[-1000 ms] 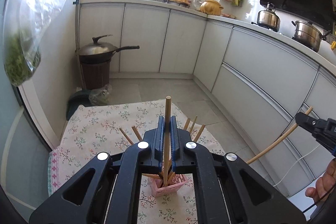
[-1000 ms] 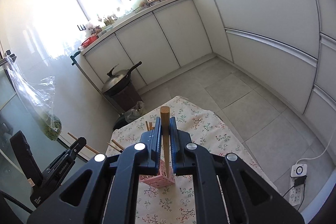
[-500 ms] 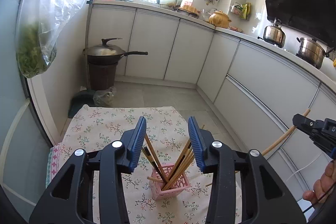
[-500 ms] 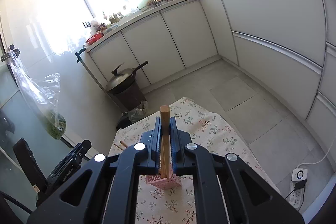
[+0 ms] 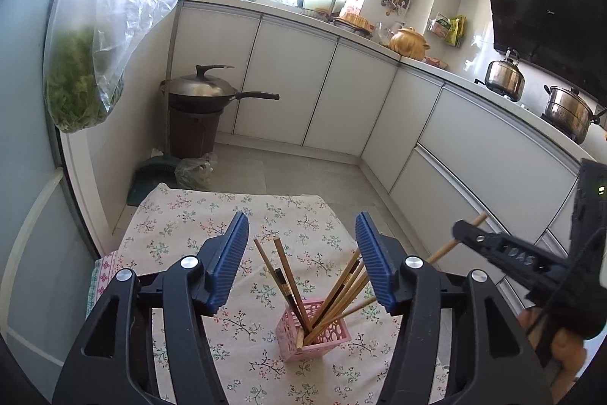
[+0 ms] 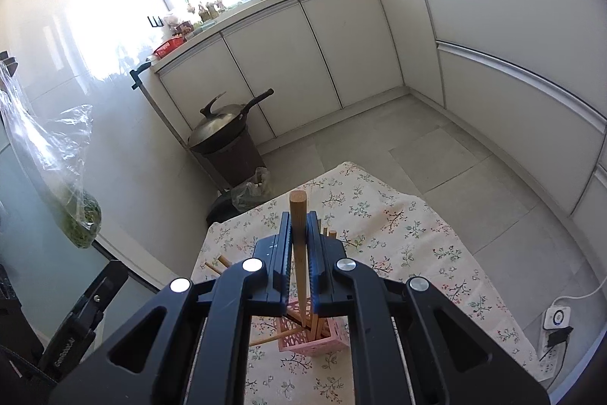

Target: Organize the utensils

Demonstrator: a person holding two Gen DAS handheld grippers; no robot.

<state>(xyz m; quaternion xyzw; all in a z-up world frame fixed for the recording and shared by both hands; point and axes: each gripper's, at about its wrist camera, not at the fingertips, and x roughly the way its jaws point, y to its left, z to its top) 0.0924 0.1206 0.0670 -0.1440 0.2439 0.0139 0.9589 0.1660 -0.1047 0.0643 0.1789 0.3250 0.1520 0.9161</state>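
Note:
A pink lattice holder stands on the floral tablecloth with several wooden chopsticks leaning in it. My left gripper is open and empty, above and just behind the holder. My right gripper is shut on one wooden chopstick, held upright with its tip down over the holder. The right gripper also shows at the right of the left wrist view, with the chopstick sticking out.
White kitchen cabinets run along the back and right. A wok on a brown bin stands in the corner beyond the table. A bag of greens hangs at the left. A power strip lies on the floor at the right.
My left gripper opened, let its chopstick drop into the holder, and rose above it. My right gripper moved closer over the holder with its chopstick still held.

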